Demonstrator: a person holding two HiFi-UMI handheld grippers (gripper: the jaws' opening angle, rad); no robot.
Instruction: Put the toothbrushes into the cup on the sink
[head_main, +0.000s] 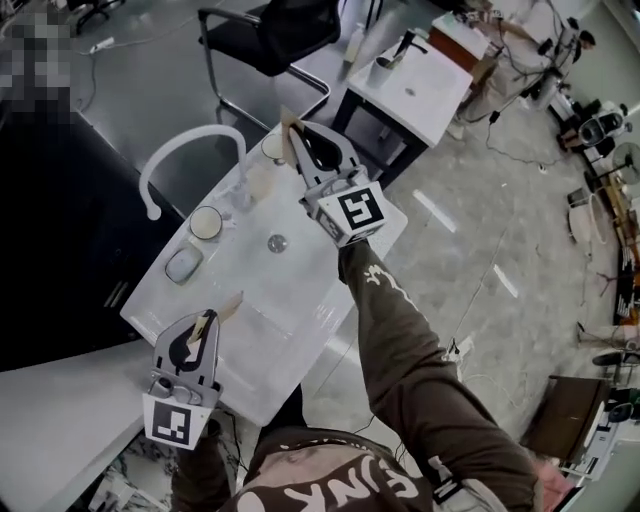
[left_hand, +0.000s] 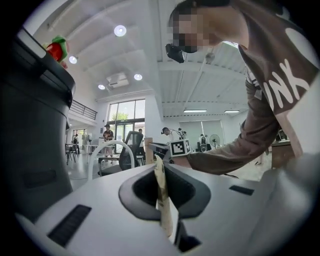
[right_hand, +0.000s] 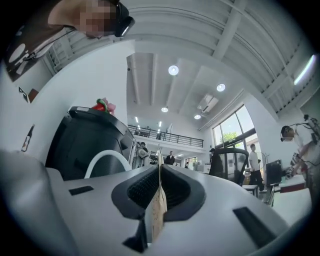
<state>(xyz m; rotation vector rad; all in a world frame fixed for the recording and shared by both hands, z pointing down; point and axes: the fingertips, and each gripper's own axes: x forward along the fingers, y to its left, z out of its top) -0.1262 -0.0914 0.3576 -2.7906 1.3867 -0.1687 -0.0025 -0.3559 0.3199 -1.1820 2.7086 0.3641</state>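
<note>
The cup (head_main: 206, 222) stands between the left hand-held gripper (head_main: 232, 305) and right hand-held gripper (head_main: 291, 126).

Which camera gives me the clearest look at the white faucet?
The head view: the whole arched faucet shows from above. Both gripper views catch only part of its arch, small and cut off below.

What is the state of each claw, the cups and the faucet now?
Left claw: shut, empty.
Right claw: shut, empty.
Near cup: upright, no toothbrush sticking out.
Far cup: upright, partly hidden.
Faucet: no water seen running.
</note>
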